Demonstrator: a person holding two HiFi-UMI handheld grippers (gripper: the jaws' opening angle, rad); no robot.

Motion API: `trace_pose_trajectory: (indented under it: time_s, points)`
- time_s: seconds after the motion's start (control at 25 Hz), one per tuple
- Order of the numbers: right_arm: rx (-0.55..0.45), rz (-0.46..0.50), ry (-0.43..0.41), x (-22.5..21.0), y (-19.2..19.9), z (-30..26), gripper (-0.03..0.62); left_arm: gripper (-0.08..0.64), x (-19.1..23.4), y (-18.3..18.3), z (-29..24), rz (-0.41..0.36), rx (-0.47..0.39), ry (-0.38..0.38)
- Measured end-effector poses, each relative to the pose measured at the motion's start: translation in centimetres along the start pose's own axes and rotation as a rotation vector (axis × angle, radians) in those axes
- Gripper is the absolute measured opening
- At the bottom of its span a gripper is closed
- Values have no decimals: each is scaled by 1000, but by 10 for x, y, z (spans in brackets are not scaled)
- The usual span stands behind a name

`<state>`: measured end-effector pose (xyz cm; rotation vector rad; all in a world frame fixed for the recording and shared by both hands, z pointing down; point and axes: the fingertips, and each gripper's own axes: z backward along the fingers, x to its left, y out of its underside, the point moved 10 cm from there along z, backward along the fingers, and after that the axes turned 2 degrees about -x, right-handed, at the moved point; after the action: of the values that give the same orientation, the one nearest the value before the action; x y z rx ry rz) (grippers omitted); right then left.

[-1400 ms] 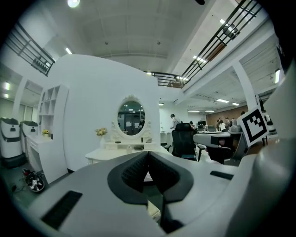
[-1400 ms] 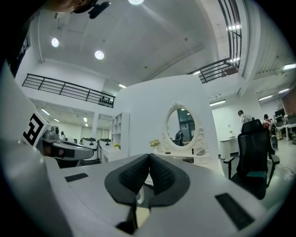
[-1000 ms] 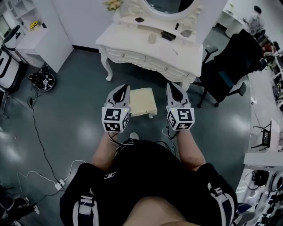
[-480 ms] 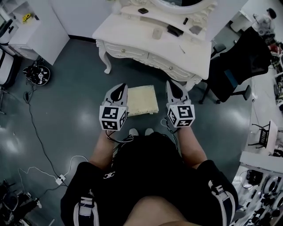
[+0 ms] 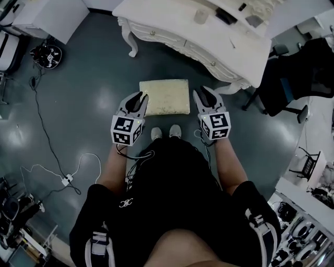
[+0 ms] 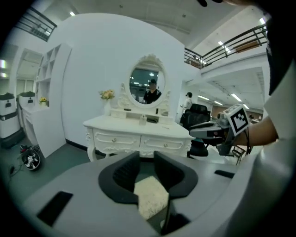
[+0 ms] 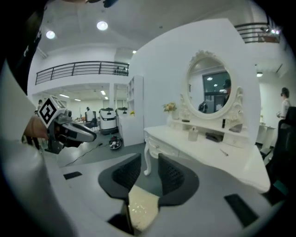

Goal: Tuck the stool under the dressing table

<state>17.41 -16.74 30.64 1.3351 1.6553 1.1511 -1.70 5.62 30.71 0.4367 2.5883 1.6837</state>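
The stool (image 5: 164, 97), with a cream cushion, stands on the grey floor a little in front of the white dressing table (image 5: 198, 32), not under it. My left gripper (image 5: 141, 97) hangs beside the stool's left edge and my right gripper (image 5: 200, 93) beside its right edge, neither touching it. Both pairs of jaws are opening, with nothing gripped. In the left gripper view the cushion (image 6: 150, 196) shows through the gap of the left gripper (image 6: 147, 159), beyond the fingertips. The right gripper view shows the same past the right gripper (image 7: 149, 162), with the cushion (image 7: 141, 206) below and the table (image 7: 203, 143) ahead.
A black office chair (image 5: 292, 73) stands right of the table. Cables (image 5: 44, 146) and a power strip (image 5: 67, 180) lie on the floor at left, near a round black device (image 5: 49, 53). A white cabinet (image 5: 49, 13) is at top left. My shoes (image 5: 164, 133) are just behind the stool.
Both grippers have sunk and moved forward to either side of the stool. Their jaws, shut earlier, now stand parted. The table has slid toward the top of the head view.
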Motion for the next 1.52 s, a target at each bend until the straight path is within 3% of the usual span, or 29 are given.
trace_pose_trajectory:
  time_s: [0.08,0.16,0.32,0.56,0.88,1.08,1.32,1.52]
  points:
    - [63,0,-67,-4,26,-7,177,194,-1,24,-6,-18,66,19]
    - [140,21,-116,-4,56,-9,225,235,-3,54,-8,-12,129,22]
    - [286,41,-191,0,114,-19,258,261,-2,118,-12,19,268,11]
    - [462,-3,-224,-13,210,-52,258,265,13,205,-49,29,426,14]
    - [598,6,-187,-18,351,-96,259,265,47,349,-114,17,519,-4]
    - [666,28,-221,-11,430,-123,270,265,66,425,-135,-20,531,-62]
    - [716,49,-205,-3,496,-138,270,265,86,502,-159,-29,579,-55]
    - [725,52,-149,3,523,-154,269,264,99,526,-173,-60,578,29]
